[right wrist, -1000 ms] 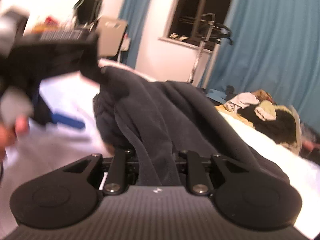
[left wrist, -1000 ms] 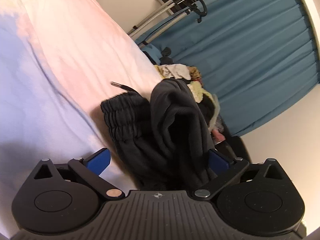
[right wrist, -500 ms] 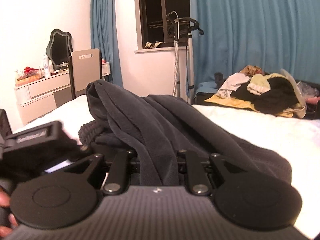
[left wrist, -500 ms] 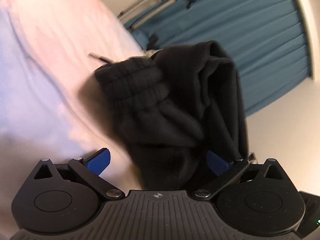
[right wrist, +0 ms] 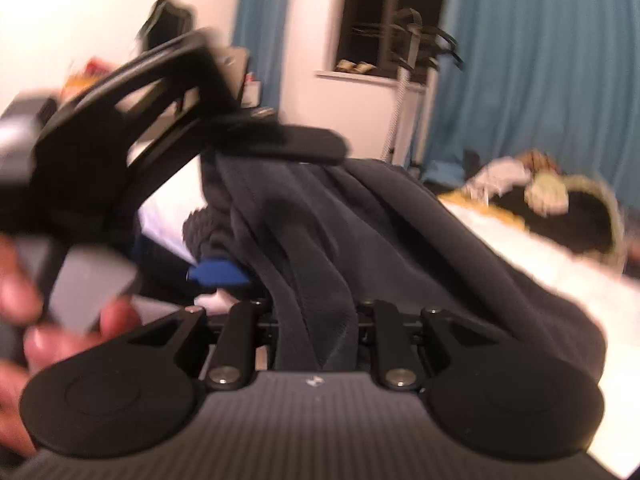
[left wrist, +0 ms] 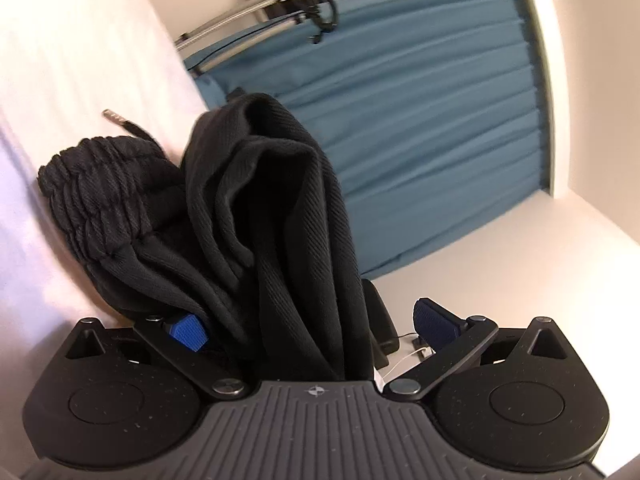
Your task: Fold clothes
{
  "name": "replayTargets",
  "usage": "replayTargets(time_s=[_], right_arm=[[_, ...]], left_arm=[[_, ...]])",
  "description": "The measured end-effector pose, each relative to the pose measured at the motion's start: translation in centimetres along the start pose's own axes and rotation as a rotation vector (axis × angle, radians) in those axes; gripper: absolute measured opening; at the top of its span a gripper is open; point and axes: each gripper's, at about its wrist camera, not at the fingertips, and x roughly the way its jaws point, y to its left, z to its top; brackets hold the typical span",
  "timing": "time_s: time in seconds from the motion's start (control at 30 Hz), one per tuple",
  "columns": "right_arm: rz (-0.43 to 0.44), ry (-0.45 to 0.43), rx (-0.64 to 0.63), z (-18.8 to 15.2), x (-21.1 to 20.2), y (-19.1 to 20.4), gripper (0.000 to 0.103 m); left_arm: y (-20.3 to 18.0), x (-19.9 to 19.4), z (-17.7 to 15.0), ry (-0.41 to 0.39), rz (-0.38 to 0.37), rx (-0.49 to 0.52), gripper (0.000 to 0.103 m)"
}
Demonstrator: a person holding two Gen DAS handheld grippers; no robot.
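The black sweatpants [left wrist: 256, 216] hang bunched between the two tools above the white bed [left wrist: 48, 80], their ribbed waistband [left wrist: 100, 192] and drawstring tip [left wrist: 116, 115] nearest the sheet. The left tongs [left wrist: 312, 326] stand wide, cloth draped through the gap and resting against the left blue pad [left wrist: 188, 332] while the right pad [left wrist: 434, 320] sits clear of it, so nothing there is pinched. The right tongs [right wrist: 316, 312] are drawn narrow on a gathered ridge of the same fabric. The risk, as I judge it, is that one thin pinch carries all the weight: a quick pull could slide the folds out, or the loose waistband end could drop and twist, spoiling the fold. The drawstring may also snag on the left tool, and the pile of other clothes [right wrist: 552, 196] farther along the bed leaves less room to lay the pants flat
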Motion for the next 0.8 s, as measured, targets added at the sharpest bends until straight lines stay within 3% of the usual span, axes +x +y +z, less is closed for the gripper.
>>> replayTargets(time_s=[0.1,0.27,0.33,0.4,0.5,0.57,0.63,0.73,0.77,0.8], right_arm=[[0.0,-0.003,-0.082,-0.1,-0.4,1.0,0.02],[0.011,0.004,-0.1,0.0,-1.1,1.3,0.021],[0.022,0.023,-0.068,0.3,-1.7,0.8,0.028],[0.082,0.052,0.031,0.8,-2.8,-0.5,0.033],[0.158,0.036,0.249,1.2,-5.7,-3.9,0.054],[0.108,-0.016,0.43,0.7,-7.5,-7.4,0.069],[0.003,-0.058,0.595,-0.4,-8.6,-11.2,0.086],[-0.187,0.016,0.763,-3.3,-7.6,-15.9,0.086],[-0.219,0.058,0.822,-4.4,-6.9,-17.1,0.087],[-0.16,0.085,0.907,-5.6,-6.1,-18.0,0.087]], left_arm=[[0.9,0.4,0.3,0.017,0.043,-0.031,0.103],[1.6,1.5,0.4,0.048,0.103,-0.013,0.102],[1.7,2.0,0.5,0.063,0.136,0.005,0.097],[2.0,2.1,0.7,0.065,0.173,-0.001,0.084],[2.8,1.8,1.1,0.064,0.209,-0.035,0.063],[3.0,1.8,1.2,0.065,0.221,-0.038,0.056],[2.8,1.8,1.2,0.064,0.232,-0.028,0.05],[2.2,1.7,1.3,0.058,0.245,-0.03,0.045],[2.0,1.6,1.3,0.055,0.247,-0.024,0.045],[1.8,1.6,1.2,0.053,0.248,-0.015,0.043]])
